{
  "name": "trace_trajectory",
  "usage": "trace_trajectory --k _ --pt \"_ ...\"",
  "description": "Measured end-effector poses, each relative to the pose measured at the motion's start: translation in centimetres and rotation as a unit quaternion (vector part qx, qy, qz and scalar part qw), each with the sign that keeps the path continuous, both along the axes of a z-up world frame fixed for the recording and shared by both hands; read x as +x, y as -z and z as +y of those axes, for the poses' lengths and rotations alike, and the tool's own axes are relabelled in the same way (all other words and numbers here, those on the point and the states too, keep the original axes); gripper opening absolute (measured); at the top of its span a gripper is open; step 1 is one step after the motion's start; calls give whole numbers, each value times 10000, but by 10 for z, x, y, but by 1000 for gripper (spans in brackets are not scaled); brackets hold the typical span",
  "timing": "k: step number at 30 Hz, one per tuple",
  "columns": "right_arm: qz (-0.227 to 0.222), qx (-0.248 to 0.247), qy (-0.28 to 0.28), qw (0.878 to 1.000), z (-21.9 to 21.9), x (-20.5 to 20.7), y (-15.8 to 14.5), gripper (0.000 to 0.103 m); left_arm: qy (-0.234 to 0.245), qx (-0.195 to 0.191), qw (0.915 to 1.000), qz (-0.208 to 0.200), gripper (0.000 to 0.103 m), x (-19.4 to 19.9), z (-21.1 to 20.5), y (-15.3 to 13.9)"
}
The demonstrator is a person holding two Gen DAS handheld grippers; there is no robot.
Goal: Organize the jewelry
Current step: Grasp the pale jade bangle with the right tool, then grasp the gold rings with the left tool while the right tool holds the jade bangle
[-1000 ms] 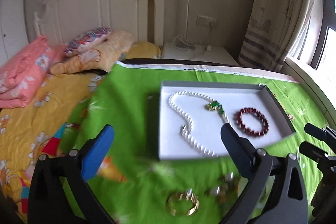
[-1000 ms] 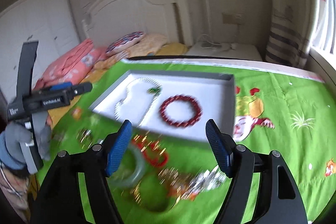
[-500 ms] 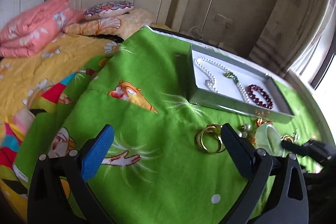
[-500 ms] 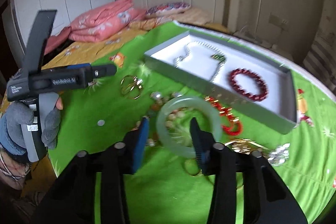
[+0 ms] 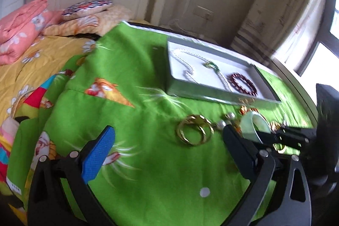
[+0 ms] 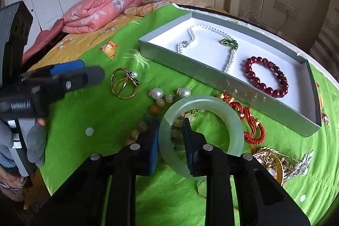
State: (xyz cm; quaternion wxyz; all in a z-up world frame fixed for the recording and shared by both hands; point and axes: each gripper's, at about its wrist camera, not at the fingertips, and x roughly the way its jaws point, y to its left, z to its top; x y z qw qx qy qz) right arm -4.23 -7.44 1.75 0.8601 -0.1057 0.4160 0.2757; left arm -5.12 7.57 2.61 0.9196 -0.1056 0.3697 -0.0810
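My right gripper is shut on the rim of a pale green jade bangle, which also shows in the left wrist view. The grey tray holds a pearl necklace with a green pendant and a dark red bead bracelet. Gold rings, a pearl and stone strand, a red cord charm and gold and silver pieces lie on the green cloth. My left gripper is open and empty, near the gold rings.
The cloth lies on a bed with a yellow sheet, a folded pink quilt and pillows by a white headboard. A window is on the right. The tray sits at the cloth's far side.
My right gripper has come down and shut on the jade bangle. My left gripper has swung down and left, close to the gold rings.
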Motion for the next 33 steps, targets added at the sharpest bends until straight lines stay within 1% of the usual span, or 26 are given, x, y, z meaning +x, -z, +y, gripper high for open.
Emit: trace_trajectory --k 2,5,7,10,12,13,15,17,18,19,22,24,25,27,28,29,31,33 --pt "7 29 -31 10000 -2 0 -1 19 201 78 9998 59 101 2 -7 1" --pt "-16 196 -5 9998 -6 0 -4 18 416 165 9989 163 101 5 -14 5" --pt "-19 511 71 9987 -17 0 -8 17 488 219 9983 242 101 6 -16 8" --pt "-67 974 168 9951 -32 -1 -15 16 450 299 9980 323 100 8 -18 10" --pt "-126 1134 222 9932 -38 -3 -19 16 342 469 9980 254 100 6 -21 8" --pt "-164 1210 248 9922 -40 -4 -20 16 368 630 9972 182 99 5 -26 6" --pt "-232 1312 313 9906 -44 -5 -23 16 431 940 9945 184 97 8 -36 5" --pt "-289 1420 366 9888 -48 -6 -25 16 503 1180 9914 252 88 14 -44 6" --pt "-317 1485 381 9877 -50 -7 -26 16 548 1245 9903 293 87 17 -47 8" --pt "-346 1604 398 9857 -54 -8 -28 16 590 1279 9894 343 82 19 -49 9" --pt "-414 1808 432 9817 -61 -10 -31 16 602 1259 9891 470 73 31 -46 11" --pt "-482 1858 428 9805 -61 -13 -33 16 592 1236 9893 504 65 37 -45 13" --pt "-522 1859 415 9803 -61 -14 -34 16 623 1208 9892 540 59 40 -44 14" --pt "-591 1838 381 9804 -60 -17 -35 16 675 1274 9882 514 52 40 -47 15" --pt "-616 1821 368 9807 -59 -18 -36 16 721 1307 9876 495 43 39 -48 15" --pt "-645 1806 362 9808 -59 -19 -36 16 808 1359 9864 458 38 37 -52 15" --pt "-691 1807 346 9805 -59 -21 -37 16 856 1425 9852 428 38 33 -56 15" --pt "-716 1829 349 9799 -60 -21 -38 16 888 1396 9854 391 38 30 -57 14"
